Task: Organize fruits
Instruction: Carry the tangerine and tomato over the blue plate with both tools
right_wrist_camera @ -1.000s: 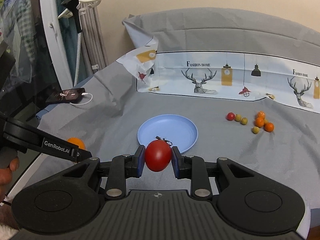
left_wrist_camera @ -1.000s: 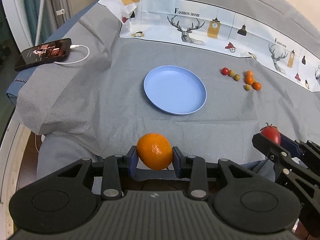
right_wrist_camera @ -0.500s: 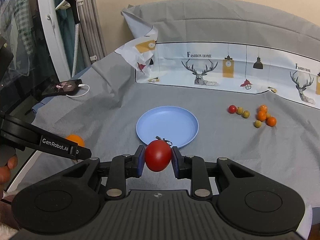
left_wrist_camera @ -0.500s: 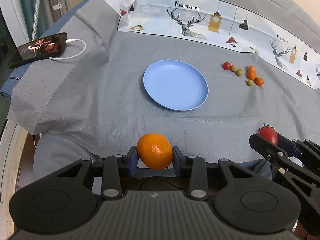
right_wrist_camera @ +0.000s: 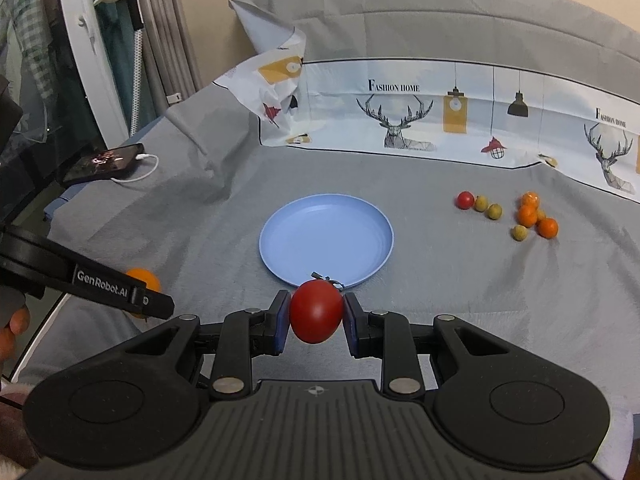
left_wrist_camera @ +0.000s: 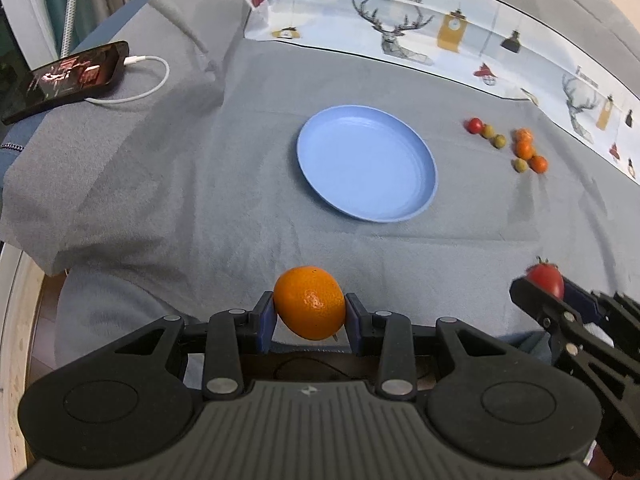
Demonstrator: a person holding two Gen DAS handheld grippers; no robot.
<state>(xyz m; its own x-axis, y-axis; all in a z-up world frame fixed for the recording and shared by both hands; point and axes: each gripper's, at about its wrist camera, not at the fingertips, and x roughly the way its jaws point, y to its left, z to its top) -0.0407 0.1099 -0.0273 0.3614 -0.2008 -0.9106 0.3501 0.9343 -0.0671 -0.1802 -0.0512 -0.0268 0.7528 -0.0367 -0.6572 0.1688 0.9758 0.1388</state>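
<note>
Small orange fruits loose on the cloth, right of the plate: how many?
3, clustered right of the blue plate: one at the back, one in the middle, one front right. Small greenish fruits sit among them, so another could be hidden.

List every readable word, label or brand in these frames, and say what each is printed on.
"FASHION HOME": on the printed deer-and-lamp cloth, above the stag.
"FASHION HOME" again, further right on the same cloth, only partly legible.
"GenRobot.AI": on the side of the left gripper.
The phone screen is lit, but its content is too blurred to read.
</note>
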